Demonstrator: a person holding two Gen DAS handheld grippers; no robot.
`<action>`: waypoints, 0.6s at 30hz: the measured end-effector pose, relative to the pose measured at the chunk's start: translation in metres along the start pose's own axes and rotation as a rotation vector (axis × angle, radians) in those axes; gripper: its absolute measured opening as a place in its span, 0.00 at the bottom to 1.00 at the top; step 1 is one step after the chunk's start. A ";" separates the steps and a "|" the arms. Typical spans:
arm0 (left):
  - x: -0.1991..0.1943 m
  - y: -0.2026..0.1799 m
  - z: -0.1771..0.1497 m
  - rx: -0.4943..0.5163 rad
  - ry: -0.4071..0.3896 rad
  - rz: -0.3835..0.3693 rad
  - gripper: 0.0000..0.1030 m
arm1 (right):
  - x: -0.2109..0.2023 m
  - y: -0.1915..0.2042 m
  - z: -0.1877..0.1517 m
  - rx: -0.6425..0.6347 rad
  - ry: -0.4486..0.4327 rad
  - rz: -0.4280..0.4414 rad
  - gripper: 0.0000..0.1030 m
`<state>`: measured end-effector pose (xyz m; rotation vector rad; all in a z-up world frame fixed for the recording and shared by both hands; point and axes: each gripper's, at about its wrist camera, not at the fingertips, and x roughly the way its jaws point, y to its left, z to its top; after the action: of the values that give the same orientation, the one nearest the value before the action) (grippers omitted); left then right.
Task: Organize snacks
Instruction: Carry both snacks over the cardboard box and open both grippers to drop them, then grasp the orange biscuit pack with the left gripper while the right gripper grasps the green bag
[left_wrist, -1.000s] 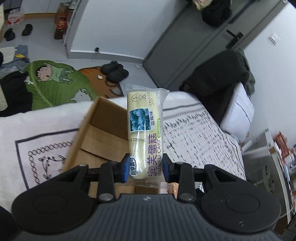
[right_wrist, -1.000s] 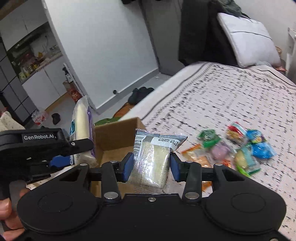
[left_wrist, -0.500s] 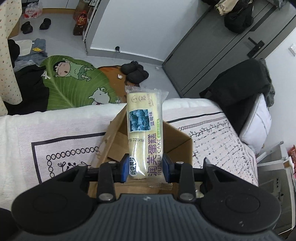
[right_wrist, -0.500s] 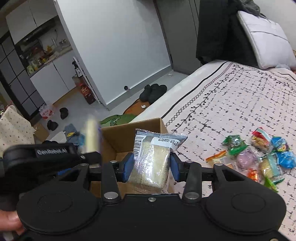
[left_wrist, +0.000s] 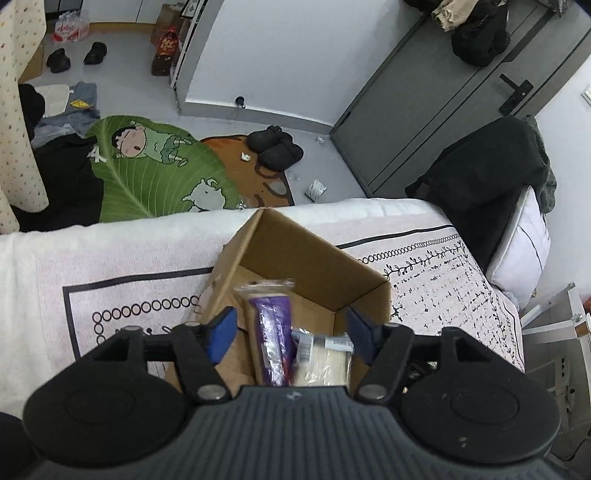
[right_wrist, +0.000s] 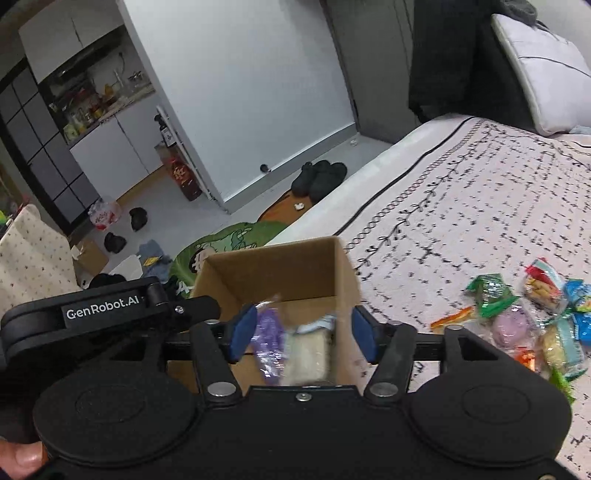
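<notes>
An open cardboard box (left_wrist: 317, 258) (right_wrist: 280, 266) stands on the bed near its edge. Inside lie a snack pack showing its purple side (left_wrist: 275, 328) (right_wrist: 269, 332) and a clear-wrapped pale cake (left_wrist: 325, 360) (right_wrist: 306, 350). My left gripper (left_wrist: 291, 334) is open and empty above the box. My right gripper (right_wrist: 301, 334) is open and empty above the same box. The left gripper's body (right_wrist: 103, 314) shows at the left of the right wrist view. A pile of colourful loose snacks (right_wrist: 532, 314) lies on the bedspread to the right of the box.
The patterned bedspread (right_wrist: 480, 206) stretches right toward a grey pillow (right_wrist: 543, 70). Beyond the bed's edge are a green cartoon rug (left_wrist: 147, 173), black slippers (left_wrist: 275, 149) and a grey door (left_wrist: 443, 92). A metal rack (left_wrist: 561, 325) stands at the right.
Both grippers have opened and let go of their snacks. The long cake pack and the clear-wrapped cake dropped into the box. Both grippers now hover closer over it.
</notes>
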<state>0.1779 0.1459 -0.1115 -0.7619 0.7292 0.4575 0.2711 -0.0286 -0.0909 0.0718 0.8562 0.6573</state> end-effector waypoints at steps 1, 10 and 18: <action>0.000 -0.001 -0.001 0.001 0.000 0.005 0.66 | -0.004 -0.004 -0.001 0.001 -0.003 -0.007 0.60; 0.002 -0.018 -0.014 0.050 0.009 0.005 0.74 | -0.032 -0.042 -0.010 0.018 -0.028 -0.077 0.83; -0.003 -0.047 -0.032 0.163 0.006 -0.031 0.75 | -0.059 -0.079 -0.017 0.033 -0.055 -0.157 0.93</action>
<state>0.1906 0.0907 -0.1039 -0.6206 0.7499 0.3631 0.2709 -0.1289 -0.0869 0.0517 0.8105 0.4921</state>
